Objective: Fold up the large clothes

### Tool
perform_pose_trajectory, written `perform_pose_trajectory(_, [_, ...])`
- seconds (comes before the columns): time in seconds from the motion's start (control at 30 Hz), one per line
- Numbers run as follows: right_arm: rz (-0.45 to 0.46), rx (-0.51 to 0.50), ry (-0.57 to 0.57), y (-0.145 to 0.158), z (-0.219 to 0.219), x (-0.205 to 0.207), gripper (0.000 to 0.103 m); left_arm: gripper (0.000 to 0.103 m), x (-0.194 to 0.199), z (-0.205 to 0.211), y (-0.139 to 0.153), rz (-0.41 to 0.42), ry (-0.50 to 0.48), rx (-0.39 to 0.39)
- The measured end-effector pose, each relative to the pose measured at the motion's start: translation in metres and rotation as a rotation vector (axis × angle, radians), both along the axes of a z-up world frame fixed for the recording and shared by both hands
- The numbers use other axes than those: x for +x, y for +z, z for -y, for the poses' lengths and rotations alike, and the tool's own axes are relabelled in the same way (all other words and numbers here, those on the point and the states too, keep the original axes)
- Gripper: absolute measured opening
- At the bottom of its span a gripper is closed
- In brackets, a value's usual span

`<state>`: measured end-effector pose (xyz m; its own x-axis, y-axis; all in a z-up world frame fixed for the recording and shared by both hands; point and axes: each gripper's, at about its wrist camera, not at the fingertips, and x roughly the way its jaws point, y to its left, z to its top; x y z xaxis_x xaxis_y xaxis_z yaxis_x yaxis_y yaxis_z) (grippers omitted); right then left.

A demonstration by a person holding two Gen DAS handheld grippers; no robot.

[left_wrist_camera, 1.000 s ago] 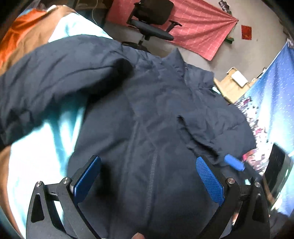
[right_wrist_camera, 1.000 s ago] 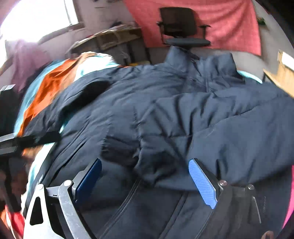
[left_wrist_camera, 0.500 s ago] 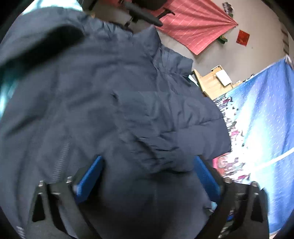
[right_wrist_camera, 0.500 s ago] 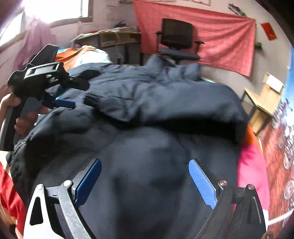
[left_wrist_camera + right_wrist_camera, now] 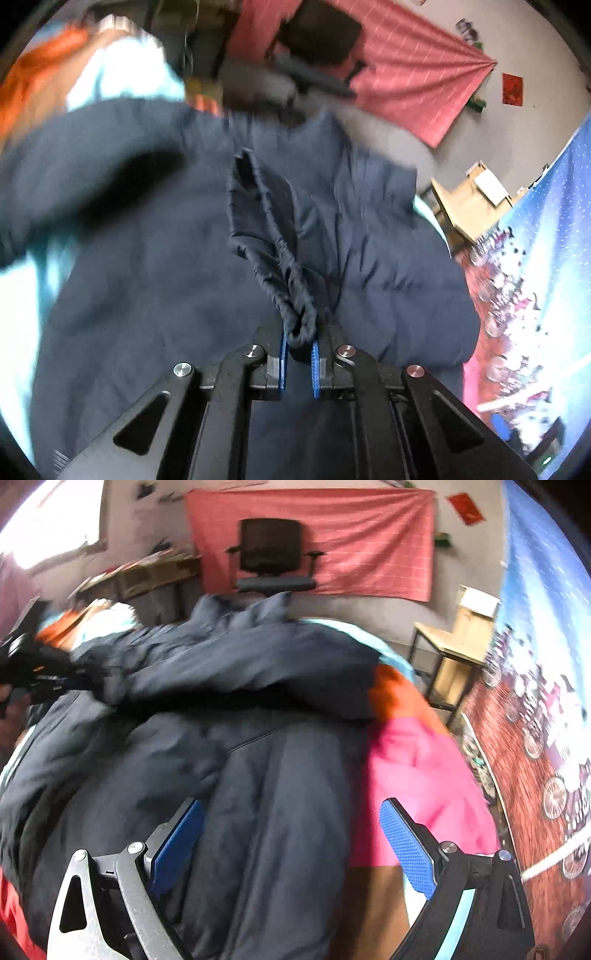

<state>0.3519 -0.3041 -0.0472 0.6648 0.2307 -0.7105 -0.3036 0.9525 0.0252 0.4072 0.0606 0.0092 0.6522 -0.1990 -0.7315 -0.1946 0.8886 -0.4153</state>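
left tool [image 5: 298, 349] pinches the navy jacket's [image 5: 155, 295] cuff [image 5: 273, 258]; right tool [image 5: 291, 834] spread above the jacket's near right side.

My left gripper [image 5: 298, 349] pinches the gathered cuff [image 5: 273, 258] of the navy jacket [image 5: 155, 295], a matt, puffy woven cloth with a frayed, wrinkled hem, between blue pads of knobbly rubber [image 5: 282, 363] set in matt black plastic arms with shiny metal rivets [image 5: 183, 369]. Beyond my right gripper [image 5: 291, 845], whose one arm looks like pale brushed metal, lie soft pink and orange bedding [image 5: 413, 768], a plain wooden table [image 5: 454, 642] and a matt red wall cloth [image 5: 351, 542].
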Motion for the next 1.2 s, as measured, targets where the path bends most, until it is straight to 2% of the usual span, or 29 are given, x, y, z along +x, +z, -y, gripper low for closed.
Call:
perform_pose_trajectory(0.03, [-0.001, 0.020, -0.020, 0.001, 0.005, 0.003, 0.090, 0.007, 0.001, -0.004, 0.009, 0.026, 0.004, 0.008])
perform_pose_trajectory(0.1, [-0.002, 0.066, -0.059, 0.005, 0.014, 0.018, 0.072, 0.007, 0.003, -0.012, 0.022, 0.057, 0.023, 0.022])
perform_pose_trajectory(0.23, [0.015, 0.161, -0.131, 0.011, 0.023, 0.054, 0.054, 0.007, 0.003, -0.023, 0.035, 0.113, 0.045, 0.078])
perform_pose_trajectory(0.27, [0.023, 0.195, -0.155, 0.012, 0.025, 0.063, 0.047, 0.007, 0.003, -0.023, 0.032, 0.109, 0.039, 0.096])
perform_pose_trajectory(0.33, [0.020, 0.253, -0.199, 0.010, 0.026, 0.084, 0.041, 0.007, 0.004, -0.023, 0.021, 0.083, 0.032, 0.134])
perform_pose_trajectory(0.4, [0.011, 0.260, -0.214, 0.007, 0.020, 0.107, 0.031, 0.007, 0.008, -0.027, -0.001, 0.049, 0.034, 0.144])
perform_pose_trajectory(0.53, [-0.048, 0.243, -0.218, -0.011, 0.002, 0.138, 0.027, 0.007, 0.020, -0.042, -0.045, -0.040, 0.046, 0.106])
perform_pose_trajectory(0.67, [-0.079, 0.196, -0.209, -0.036, -0.010, 0.148, 0.027, 0.007, 0.025, -0.051, -0.075, -0.078, 0.008, 0.078])
perform_pose_trajectory(0.8, [-0.045, 0.247, -0.216, -0.055, -0.004, 0.143, 0.027, 0.011, 0.029, -0.063, -0.085, -0.077, 0.011, -0.001])
perform_pose_trajectory(0.9, [-0.028, 0.206, -0.220, -0.056, -0.010, 0.143, 0.027, 0.013, 0.026, -0.069, -0.082, -0.061, 0.016, -0.033])
perform_pose_trajectory(1.0, [-0.017, 0.150, -0.218, -0.049, -0.016, 0.142, 0.030, 0.026, 0.019, -0.075, -0.069, -0.062, 0.026, -0.059])
perform_pose_trajectory(1.03, [-0.012, 0.149, -0.223, -0.045, -0.015, 0.141, 0.034, 0.033, 0.012, -0.078, -0.062, -0.062, 0.038, -0.080])
perform_pose_trajectory(1.07, [-0.002, 0.156, -0.244, -0.041, -0.011, 0.135, 0.047, 0.043, 0.007, -0.079, -0.056, -0.052, 0.048, -0.092])
perform_pose_trajectory(1.1, [0.016, 0.180, -0.275, -0.035, -0.007, 0.127, 0.065, 0.051, -0.004, -0.084, -0.051, -0.035, 0.071, -0.101])
perform_pose_trajectory(1.13, [0.039, 0.210, -0.310, -0.029, -0.003, 0.116, 0.074, 0.066, -0.017, -0.089, -0.045, -0.015, 0.102, -0.095])
perform_pose_trajectory(1.17, [0.066, 0.232, -0.335, -0.023, -0.002, 0.104, 0.084, 0.074, -0.027, -0.094, -0.041, -0.003, 0.123, -0.092])
perform_pose_trajectory(1.2, [0.083, 0.235, -0.332, -0.018, -0.004, 0.096, 0.084, 0.077, -0.042, -0.103, -0.037, 0.012, 0.159, -0.101])
